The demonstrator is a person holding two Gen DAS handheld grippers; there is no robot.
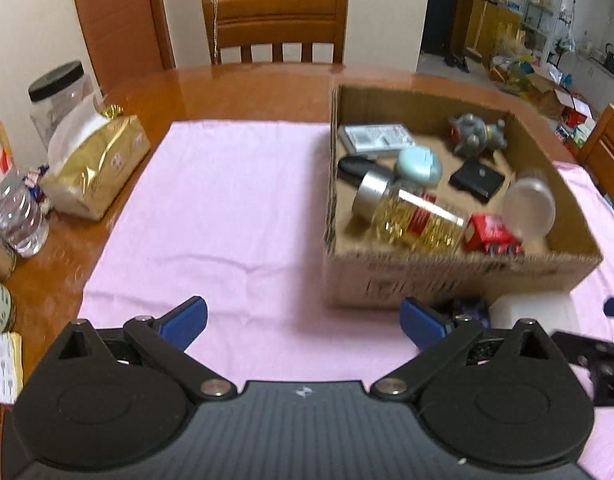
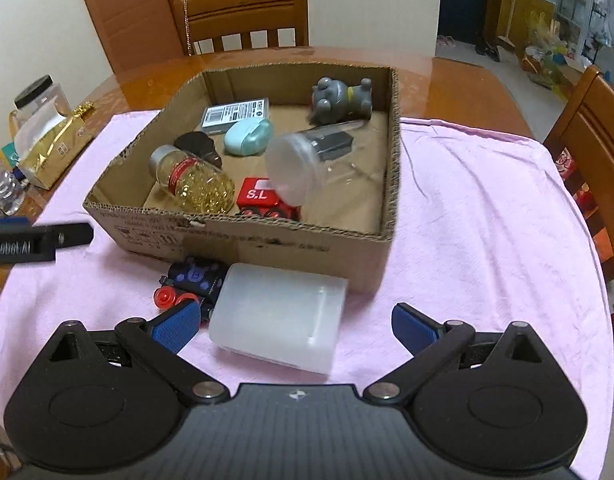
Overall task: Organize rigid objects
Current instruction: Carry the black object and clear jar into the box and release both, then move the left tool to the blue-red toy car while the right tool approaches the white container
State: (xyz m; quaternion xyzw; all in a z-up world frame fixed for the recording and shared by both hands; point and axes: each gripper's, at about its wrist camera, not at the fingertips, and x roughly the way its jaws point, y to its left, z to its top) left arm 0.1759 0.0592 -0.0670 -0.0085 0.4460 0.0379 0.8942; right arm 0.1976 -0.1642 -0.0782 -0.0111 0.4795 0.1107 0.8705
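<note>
A cardboard box stands on the pink cloth. In it lie a bottle of gold capsules, a red toy truck, a clear plastic jar, a grey animal figure, a teal case and a grey packet. A white plastic container lies on its side before the box, between the fingers of my open right gripper. A dark blue toy train lies to its left. My left gripper is open and empty over the cloth.
A gold packet, a black-lidded jar and a water bottle stand at the table's left edge. Wooden chairs stand behind and to the right of the table.
</note>
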